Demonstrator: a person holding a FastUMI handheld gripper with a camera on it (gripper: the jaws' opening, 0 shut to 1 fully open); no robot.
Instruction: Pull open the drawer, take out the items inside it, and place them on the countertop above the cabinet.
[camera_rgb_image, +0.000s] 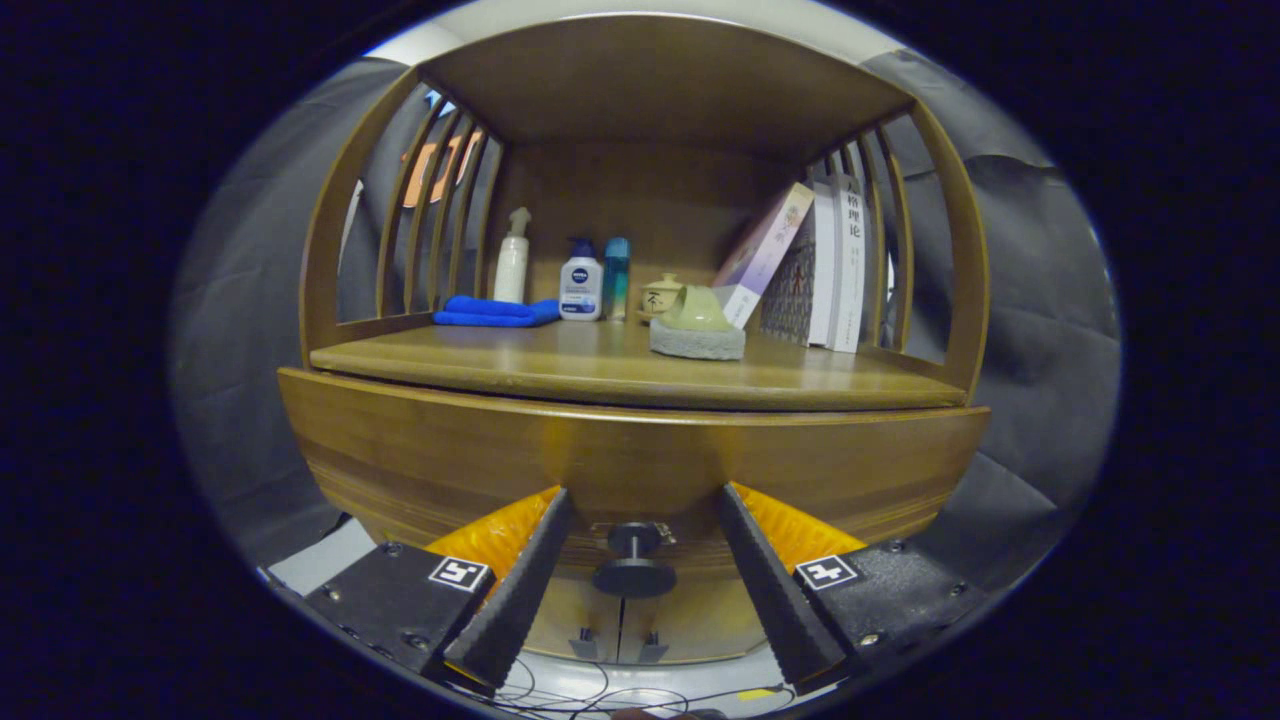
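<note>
- My gripper (633, 560) is released, its fingers spread with nothing pressed between them.
- The left finger (520, 585) stands just left of the drawer knob (634, 558), apart from it.
- The knob sits between the fingers, close to midway, its stem pointing straight out of the drawer front (630, 470) toward me.
- The right finger (770, 590) flanks it likewise, not touching.
- The counter (560, 365) lies above, beyond the fingers.

gripper (640, 500) level, pointing straight ahead. Jaws spread wide. Both fingers (520, 590) run forward, tips well apart, nothing pressed between them. Left and right finger at about equal height, symmetric about the view's centre.
</note>
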